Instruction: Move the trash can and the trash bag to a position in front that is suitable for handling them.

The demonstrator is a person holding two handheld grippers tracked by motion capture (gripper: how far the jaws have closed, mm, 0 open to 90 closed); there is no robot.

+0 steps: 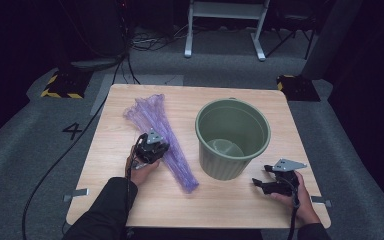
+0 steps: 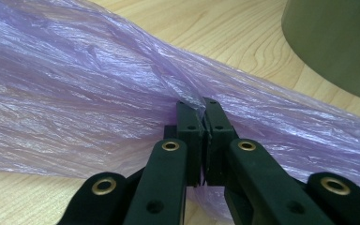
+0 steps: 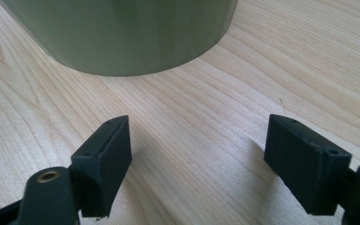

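A: Working from the table (image 1: 130, 200) down: green bin (image 1: 232, 137) upright right of centre, mouth up, ready for lining. Purple bag (image 1: 162, 140) lies flat to its left, long and bunched.

B: And your claws?

A: My left gripper (image 2: 202, 105) is clamped tight on a fold of the film at mid-length, presumably to lift it. My right gripper (image 3: 197, 140) rests wide open, holding nothing, near the bin's base, likely to help spread the mouth.
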